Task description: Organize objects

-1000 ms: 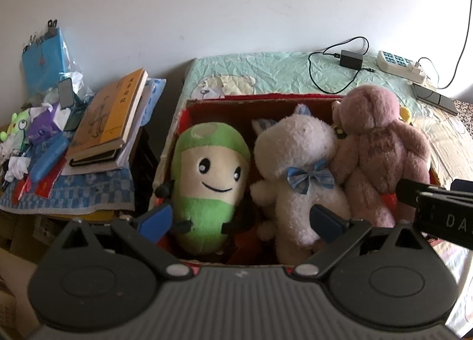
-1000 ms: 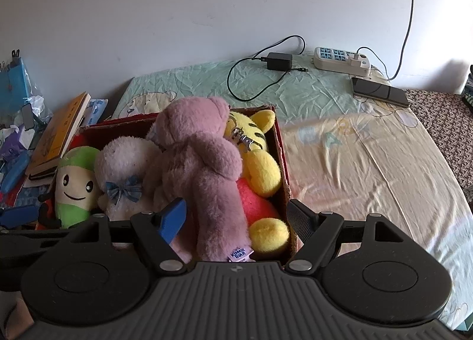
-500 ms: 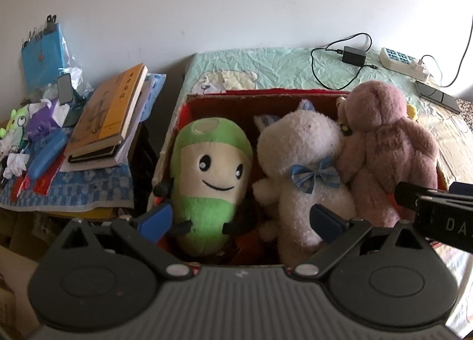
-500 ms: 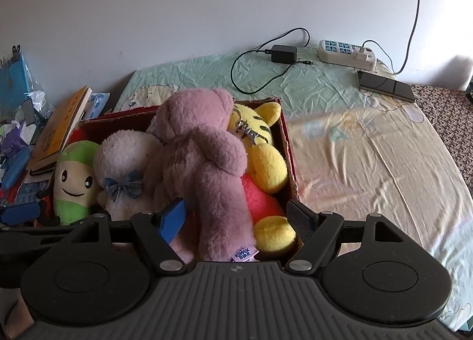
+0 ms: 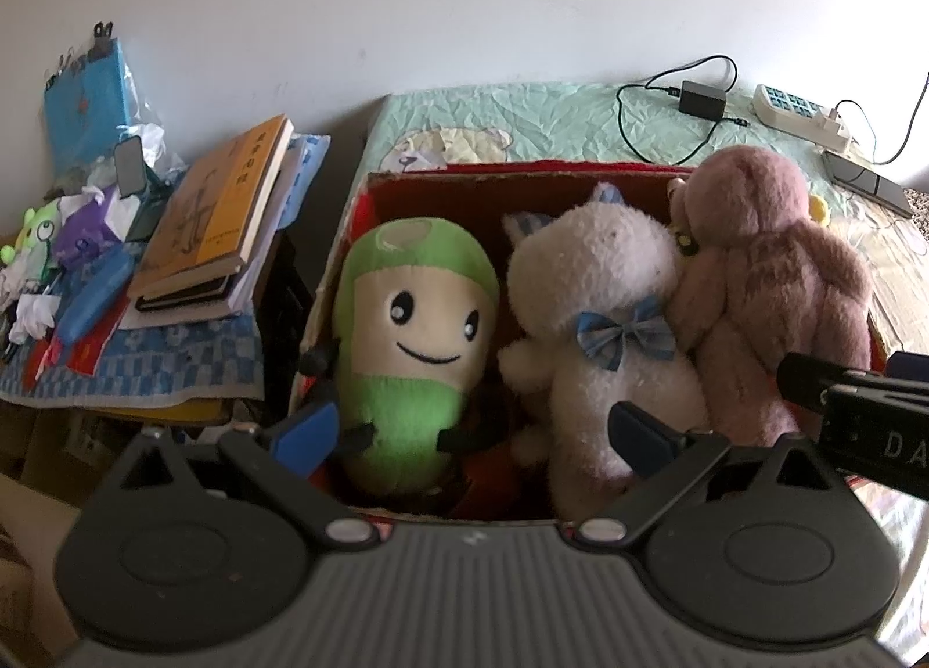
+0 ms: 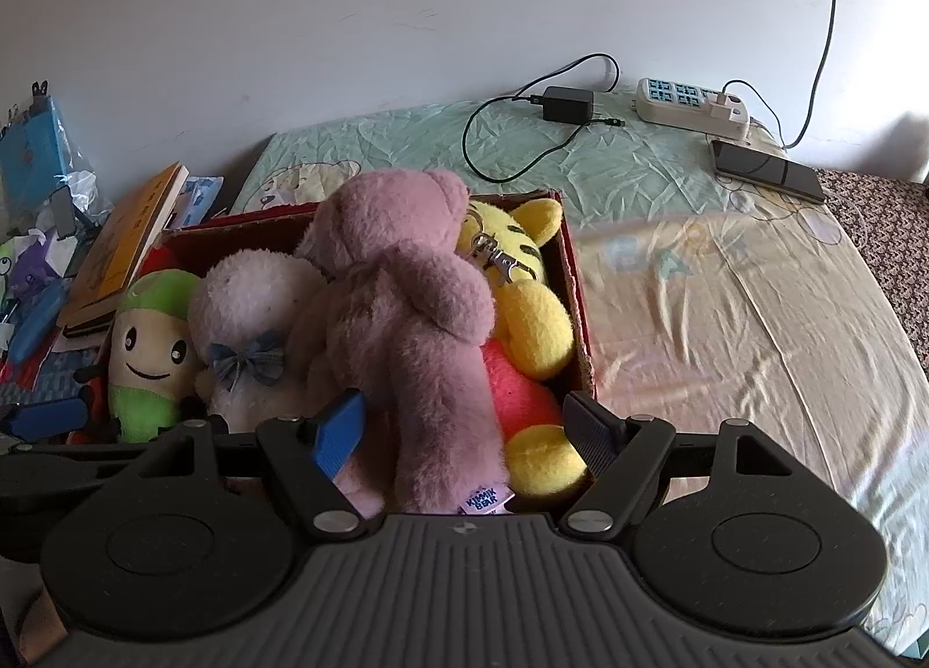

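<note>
A red cardboard box [image 5: 522,177] [image 6: 575,284] on the bed holds several plush toys. From left to right stand a green smiling plush [image 5: 415,331] [image 6: 148,343], a white plush with a blue bow [image 5: 598,319] [image 6: 249,319], a pink bear [image 5: 760,273] [image 6: 406,308] and a yellow tiger plush [image 6: 522,308] with a metal clip. My left gripper [image 5: 470,433] hangs open above the box's near edge, in front of the green and white toys. Over the pink bear's legs my right gripper [image 6: 464,430] is open too, holding nothing.
A side table at the left carries stacked books [image 5: 215,221], a blue pouch [image 5: 87,104] and small clutter. On the bed behind the box lie a charger with cable [image 6: 566,104], a power strip [image 6: 691,101] and a phone [image 6: 766,168]. Bare sheet [image 6: 726,319] stretches right of the box.
Both grippers have drawn back and risen slightly from the box; the toys sit a little lower in both views. The toys themselves have not moved, and both grippers stay open.
</note>
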`<control>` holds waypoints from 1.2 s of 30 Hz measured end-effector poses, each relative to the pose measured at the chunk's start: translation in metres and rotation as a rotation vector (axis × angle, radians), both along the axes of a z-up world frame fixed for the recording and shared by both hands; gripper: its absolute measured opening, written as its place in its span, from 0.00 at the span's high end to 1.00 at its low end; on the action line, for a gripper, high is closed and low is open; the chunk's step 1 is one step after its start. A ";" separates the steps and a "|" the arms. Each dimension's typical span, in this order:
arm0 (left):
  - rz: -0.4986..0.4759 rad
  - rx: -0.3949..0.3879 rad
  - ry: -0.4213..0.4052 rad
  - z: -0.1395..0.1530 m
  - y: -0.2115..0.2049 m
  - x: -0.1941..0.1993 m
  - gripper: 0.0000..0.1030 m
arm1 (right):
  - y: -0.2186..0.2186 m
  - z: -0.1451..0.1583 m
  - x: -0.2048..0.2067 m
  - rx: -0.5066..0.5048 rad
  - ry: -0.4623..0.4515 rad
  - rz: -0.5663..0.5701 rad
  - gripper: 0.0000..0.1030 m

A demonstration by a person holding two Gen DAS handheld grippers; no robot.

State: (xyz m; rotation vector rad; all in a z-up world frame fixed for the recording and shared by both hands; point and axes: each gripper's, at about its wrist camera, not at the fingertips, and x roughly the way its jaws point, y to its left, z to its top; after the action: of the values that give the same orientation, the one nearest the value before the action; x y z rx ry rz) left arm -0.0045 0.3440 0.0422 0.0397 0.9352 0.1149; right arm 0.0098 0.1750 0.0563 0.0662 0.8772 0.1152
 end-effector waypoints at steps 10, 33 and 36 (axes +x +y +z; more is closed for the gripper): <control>0.001 0.007 0.000 -0.001 -0.002 -0.001 0.04 | -0.001 -0.001 -0.001 0.003 0.000 0.001 0.25; -0.004 0.025 -0.028 0.005 -0.008 -0.012 0.04 | -0.004 0.004 -0.012 -0.002 -0.026 -0.006 0.25; -0.006 0.027 -0.033 0.007 -0.008 -0.013 0.04 | -0.004 0.006 -0.014 -0.006 -0.031 -0.006 0.25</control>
State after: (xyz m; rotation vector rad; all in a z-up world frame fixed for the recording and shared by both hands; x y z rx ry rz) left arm -0.0180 0.3356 0.0491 0.0655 0.9008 0.1221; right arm -0.0045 0.1710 0.0619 0.0617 0.8458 0.1077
